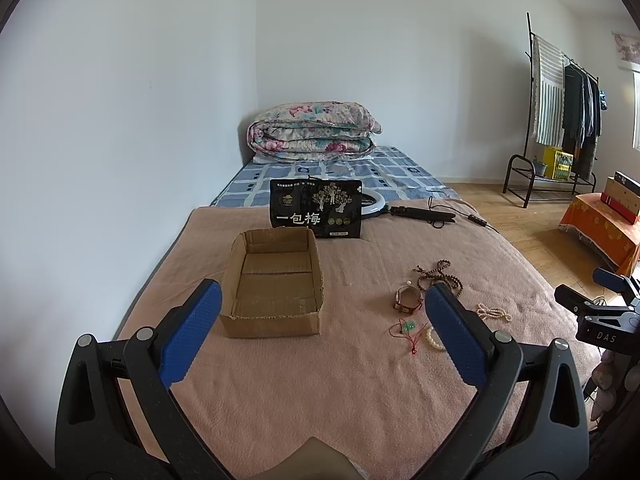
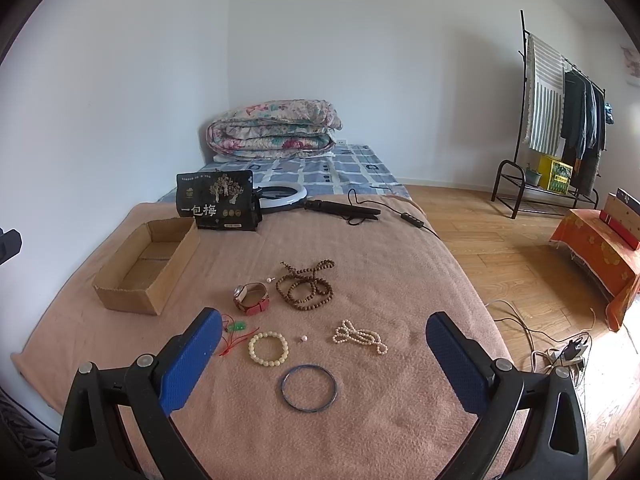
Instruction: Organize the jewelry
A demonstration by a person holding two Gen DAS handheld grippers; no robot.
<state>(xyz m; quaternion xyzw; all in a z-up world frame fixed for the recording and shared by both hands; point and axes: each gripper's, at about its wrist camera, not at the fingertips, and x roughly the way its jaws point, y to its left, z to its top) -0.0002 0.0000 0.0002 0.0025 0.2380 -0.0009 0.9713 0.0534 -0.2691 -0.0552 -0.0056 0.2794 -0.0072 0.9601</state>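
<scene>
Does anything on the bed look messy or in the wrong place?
Yes. The cardboard box has nothing in it, while the jewelry lies loose on the blanket: brown beads in a tangled heap and a tiny pearl alone.

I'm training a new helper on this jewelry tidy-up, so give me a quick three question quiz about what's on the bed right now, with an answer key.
1. True or false: the cardboard box already holds some jewelry.
2. Which piece lies nearest the right claw? A) blue bangle B) brown bead strand C) watch
3. Fill in: the cream bead bracelet lies between the red cord charm and the pearl ______.

Key: 1 false, the box is empty. 2 A. 3 necklace. Both claws, left claw included, are open and hold nothing.
</scene>
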